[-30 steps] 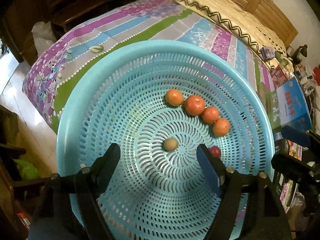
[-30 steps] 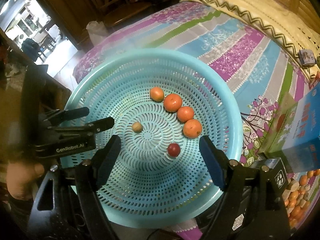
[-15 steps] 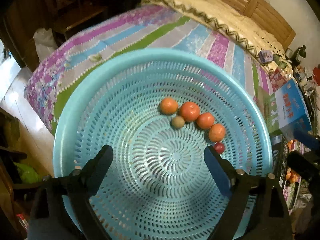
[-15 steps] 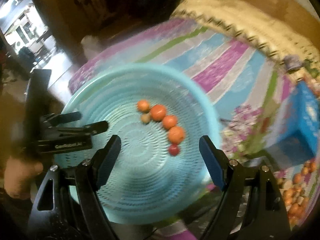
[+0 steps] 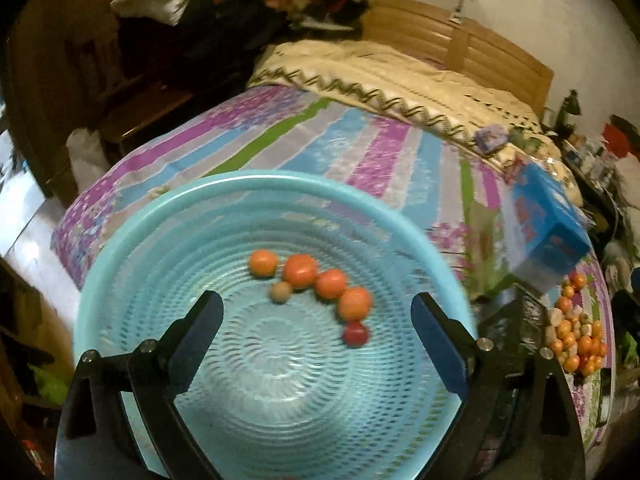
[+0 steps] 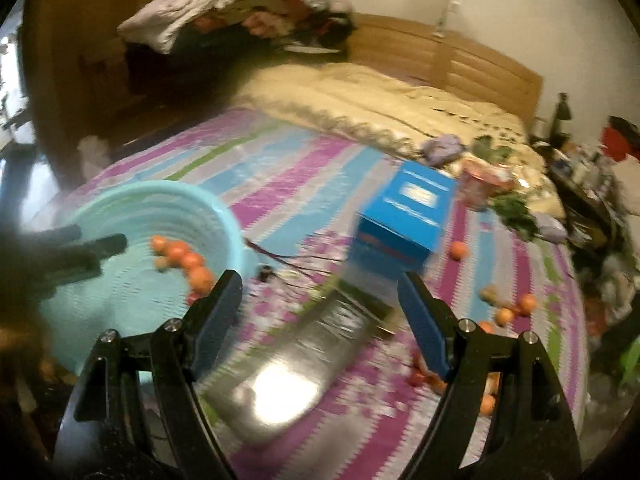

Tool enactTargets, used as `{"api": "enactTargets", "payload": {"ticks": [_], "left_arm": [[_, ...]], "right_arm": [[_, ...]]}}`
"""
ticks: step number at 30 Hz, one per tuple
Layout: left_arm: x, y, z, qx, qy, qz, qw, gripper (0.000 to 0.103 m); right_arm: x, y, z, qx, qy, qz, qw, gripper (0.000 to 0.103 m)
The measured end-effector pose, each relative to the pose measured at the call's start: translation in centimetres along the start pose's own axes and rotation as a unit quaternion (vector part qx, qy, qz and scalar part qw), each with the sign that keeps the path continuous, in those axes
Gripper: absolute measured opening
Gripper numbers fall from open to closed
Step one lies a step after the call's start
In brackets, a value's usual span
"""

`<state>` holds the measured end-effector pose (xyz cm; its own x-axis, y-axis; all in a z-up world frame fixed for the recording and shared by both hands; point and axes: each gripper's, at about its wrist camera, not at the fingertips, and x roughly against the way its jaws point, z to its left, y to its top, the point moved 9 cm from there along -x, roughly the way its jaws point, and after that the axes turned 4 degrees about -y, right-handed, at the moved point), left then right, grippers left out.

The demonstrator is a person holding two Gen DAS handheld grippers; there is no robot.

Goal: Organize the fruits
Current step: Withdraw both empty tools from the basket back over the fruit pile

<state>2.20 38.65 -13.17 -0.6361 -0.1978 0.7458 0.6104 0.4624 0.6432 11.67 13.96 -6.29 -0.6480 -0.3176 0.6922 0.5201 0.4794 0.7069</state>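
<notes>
Lying in a curved row inside the round perforated turquoise plastic basket (image 5: 132, 276), four orange fruits (image 5: 330, 284), one small tan fruit (image 5: 281, 292) and one small red fruit (image 5: 355, 333) sit just ahead of the left gripper (image 5: 316, 320), whose jaws have just been opening, nothing between them. Right gripper (image 6: 320, 300), released, hangs over the striped bedspread (image 6: 304, 168) beside the basket.

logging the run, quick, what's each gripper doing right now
left gripper: open, holding nothing, jaws just opened wider above the basket.
right gripper: open, holding nothing.
</notes>
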Motion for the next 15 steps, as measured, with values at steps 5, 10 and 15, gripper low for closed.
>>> {"api": "enactTargets", "payload": {"ticks": [5,10,15], "left_arm": [[0.6,-0.3,-5.0,-0.029,-0.021,-0.008,0.9993,0.096],[1.4,-0.9,-10.7,-0.078,-0.044,-0.017,0.9958,0.096],[1.9,-1.5,-16.1,-0.119,-0.061,-0.02,0.9908,0.096]], "right_arm": [[0.6,-1.8,-4.2,-0.03,-0.027,0.004,0.999,0.081],[1.3,-3.4,-7.9,-0.056,-0.043,0.004,0.997,0.081],[2.2,-5.1,-10.7,-0.071,-0.053,0.003,0.996,0.081]]}}
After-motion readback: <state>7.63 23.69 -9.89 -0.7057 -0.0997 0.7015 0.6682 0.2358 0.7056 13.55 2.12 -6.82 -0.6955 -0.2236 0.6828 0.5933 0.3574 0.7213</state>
